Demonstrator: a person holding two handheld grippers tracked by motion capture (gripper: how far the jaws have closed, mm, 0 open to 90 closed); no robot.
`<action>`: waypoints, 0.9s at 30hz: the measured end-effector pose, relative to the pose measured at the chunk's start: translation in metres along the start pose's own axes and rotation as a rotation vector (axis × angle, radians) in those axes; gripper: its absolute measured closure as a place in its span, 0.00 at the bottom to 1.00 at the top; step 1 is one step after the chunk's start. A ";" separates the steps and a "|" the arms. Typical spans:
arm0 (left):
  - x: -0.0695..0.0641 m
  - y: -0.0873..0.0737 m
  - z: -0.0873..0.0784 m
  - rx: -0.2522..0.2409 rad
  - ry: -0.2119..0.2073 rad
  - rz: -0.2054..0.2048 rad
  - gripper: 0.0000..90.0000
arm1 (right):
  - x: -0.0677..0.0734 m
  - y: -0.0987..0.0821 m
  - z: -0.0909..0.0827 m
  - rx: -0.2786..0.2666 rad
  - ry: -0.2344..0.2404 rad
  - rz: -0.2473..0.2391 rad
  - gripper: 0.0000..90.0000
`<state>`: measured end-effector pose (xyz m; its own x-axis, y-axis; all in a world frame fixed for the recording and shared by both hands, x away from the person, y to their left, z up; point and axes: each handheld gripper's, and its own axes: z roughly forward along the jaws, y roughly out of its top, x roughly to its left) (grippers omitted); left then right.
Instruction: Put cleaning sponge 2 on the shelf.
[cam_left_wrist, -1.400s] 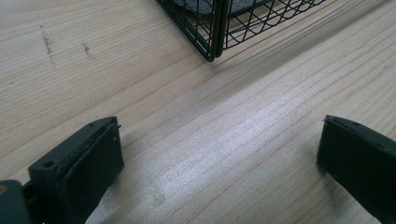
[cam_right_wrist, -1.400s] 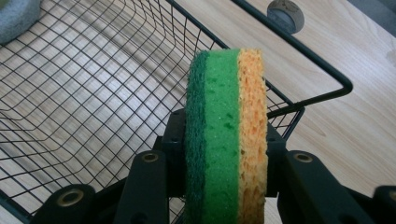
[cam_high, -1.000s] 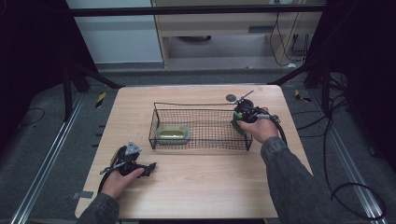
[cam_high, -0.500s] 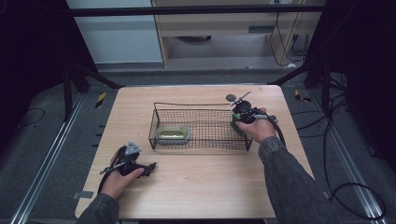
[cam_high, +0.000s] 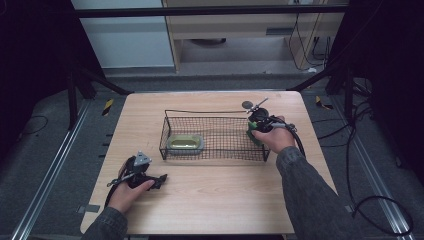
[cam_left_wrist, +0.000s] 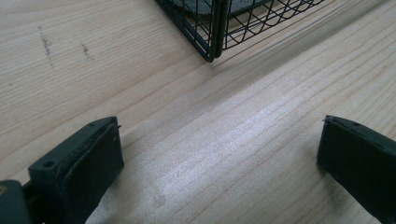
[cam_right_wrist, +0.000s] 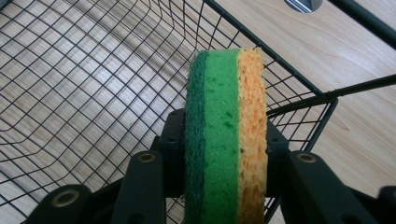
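Nearest, on desk (cam_high: 210, 200): left gripper (cam_high: 159, 180), released, idle. Beyond: basket (cam_high: 215, 150) with 1 dish (cam_high: 185, 144). Far right: right gripper (cam_right_wrist: 219, 154) clamping sponge (cam_right_wrist: 226, 140) over basket corner. Step: placing sponge; next, probably lower and release.

table (cam_high: 210, 200): we see the wire basket (cam_high: 215, 150) on it, about mid-table
dish (cam_high: 185, 143): inside basket, at its left end
sponge (cam_right_wrist: 226, 135): on edge between the right gripper (cam_right_wrist: 219, 140) pads, over basket's right end
left gripper (cam_high: 142, 175): on table, near left, before basket's left corner, well apart from right gripper
small round object (cam_high: 247, 104): on table behind basket's right end
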<state>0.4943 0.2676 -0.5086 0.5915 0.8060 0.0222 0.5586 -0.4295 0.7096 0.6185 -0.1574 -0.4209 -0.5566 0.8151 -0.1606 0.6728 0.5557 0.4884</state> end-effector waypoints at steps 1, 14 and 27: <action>0.000 0.000 0.000 0.000 -0.001 -0.003 0.00 | 0.000 0.000 0.000 -0.002 0.003 0.001 0.68; 0.000 0.000 0.000 0.000 -0.001 -0.003 0.00 | 0.008 0.001 -0.009 -0.018 0.030 -0.009 0.61; 0.000 0.000 0.000 0.000 0.000 -0.001 0.00 | 0.016 0.002 -0.016 -0.024 0.050 -0.029 0.63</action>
<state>0.4943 0.2676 -0.5087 0.5912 0.8062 0.0215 0.5590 -0.4288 0.7097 0.6029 -0.1460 -0.4083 -0.5994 0.7894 -0.1323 0.6445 0.5740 0.5051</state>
